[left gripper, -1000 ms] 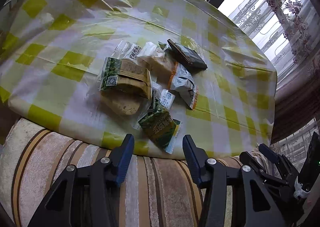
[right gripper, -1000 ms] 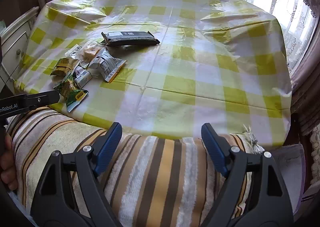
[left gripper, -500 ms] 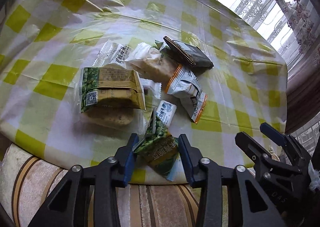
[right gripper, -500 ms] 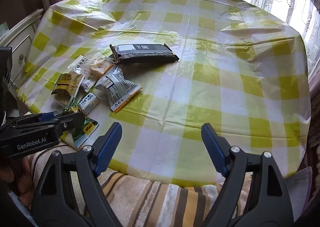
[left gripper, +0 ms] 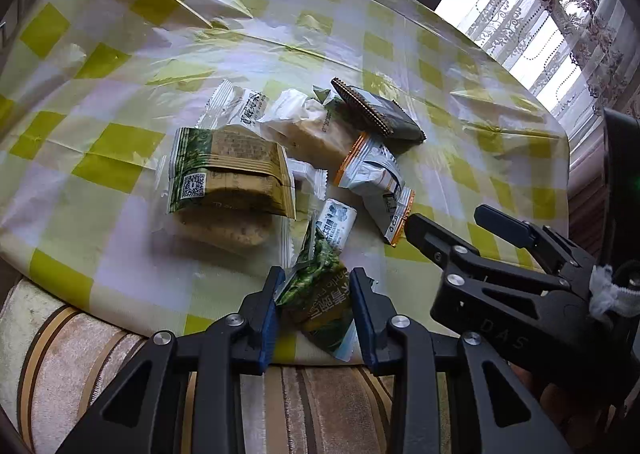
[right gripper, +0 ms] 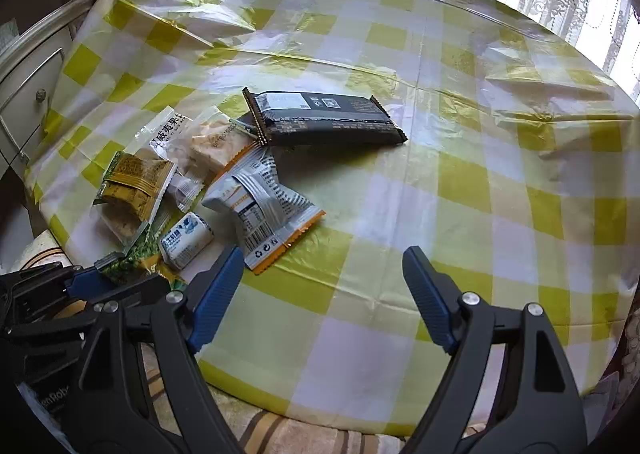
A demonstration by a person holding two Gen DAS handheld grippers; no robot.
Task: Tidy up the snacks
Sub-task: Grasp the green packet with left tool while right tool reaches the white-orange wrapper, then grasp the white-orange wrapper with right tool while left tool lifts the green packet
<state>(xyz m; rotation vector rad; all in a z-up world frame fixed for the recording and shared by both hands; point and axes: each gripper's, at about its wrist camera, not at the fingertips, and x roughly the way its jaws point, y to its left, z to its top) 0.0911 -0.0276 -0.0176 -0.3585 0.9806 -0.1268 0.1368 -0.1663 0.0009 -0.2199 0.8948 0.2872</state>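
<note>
The left hand-held gripper [left gripper: 316, 294] has its two blue-padded fingers [left gripper: 267, 314] pressed against either side of a green snack packet [left gripper: 320, 294], clamping it at the near edge of the desk [left gripper: 120, 53]. The packet sits crumpled between the pads, its far end poking out ahead of the fingertips and its near end hanging toward the striped cushion [left gripper: 80, 354] below the desk edge.

Just ahead of this gripper lies a small white-and-blue candy pack [left gripper: 336, 223], touching the green packet's far tip. Ahead and to the left rests a brown-and-green biscuit packet [left gripper: 228, 169]. Ahead and to the right is a silver packet with orange trim [left gripper: 376, 181], and beyond it a dark bar wrapper [left gripper: 380, 113]. Between those lies a clear-wrapped pale cake [left gripper: 312, 129], beside a clear pack with Chinese print [left gripper: 244, 105].

The right hand-held gripper [right gripper: 322, 278] hovers with its jaws spread wide and nothing between them, over bare checked cloth. The silver packet with orange trim lies just ahead of its left finger, and the left gripper shows at its far left.
</note>
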